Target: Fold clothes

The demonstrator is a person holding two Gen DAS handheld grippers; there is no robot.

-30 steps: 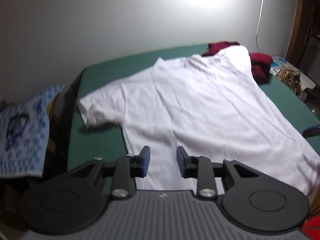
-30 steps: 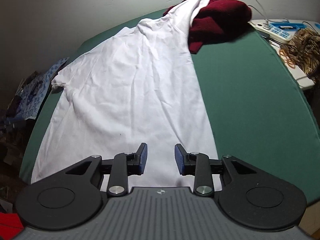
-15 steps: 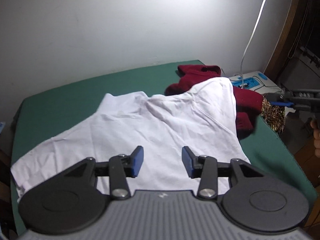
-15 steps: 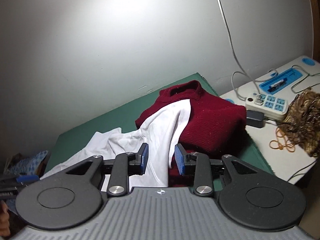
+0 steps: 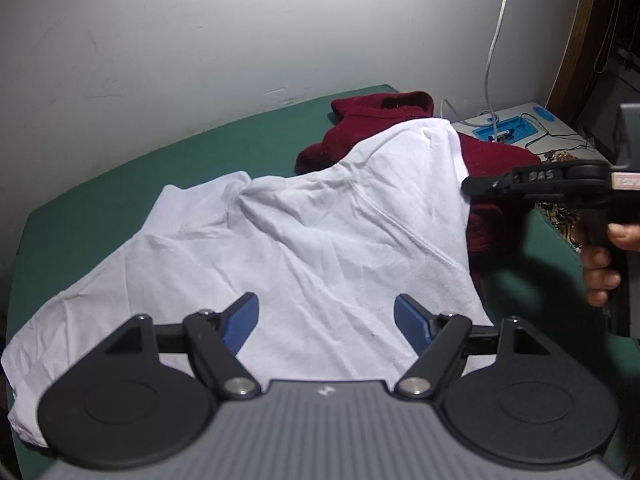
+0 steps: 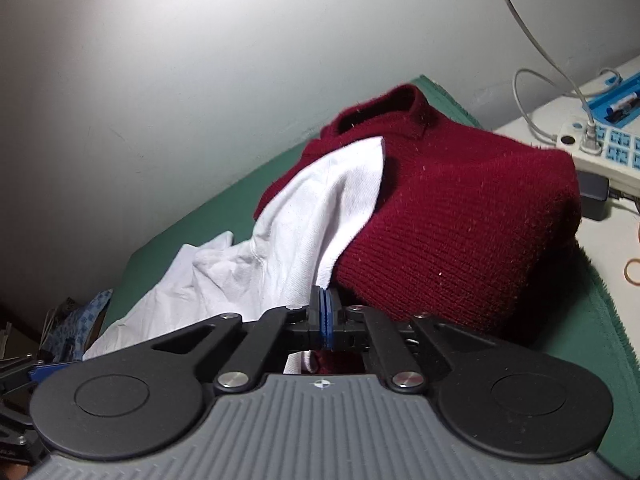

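The white T-shirt [image 5: 304, 248] lies spread and unfolded on the green surface [image 5: 120, 184], just ahead of the left gripper [image 5: 326, 320], whose fingers are spreading with nothing between them. Its far sleeve drapes over a dark red sweater [image 6: 460, 216] bunched beyond the right gripper [image 6: 325, 316]. That gripper's fingers are pressed together at the sleeve's edge; whether cloth is pinched between them I cannot tell. No fold shows yet, so the task looks barely started: the shirt needs freeing from the sweater, and both garments remain to be folded.

pale wall [image 5: 200, 40] (scuffed), green tabletop [image 5: 120, 184]
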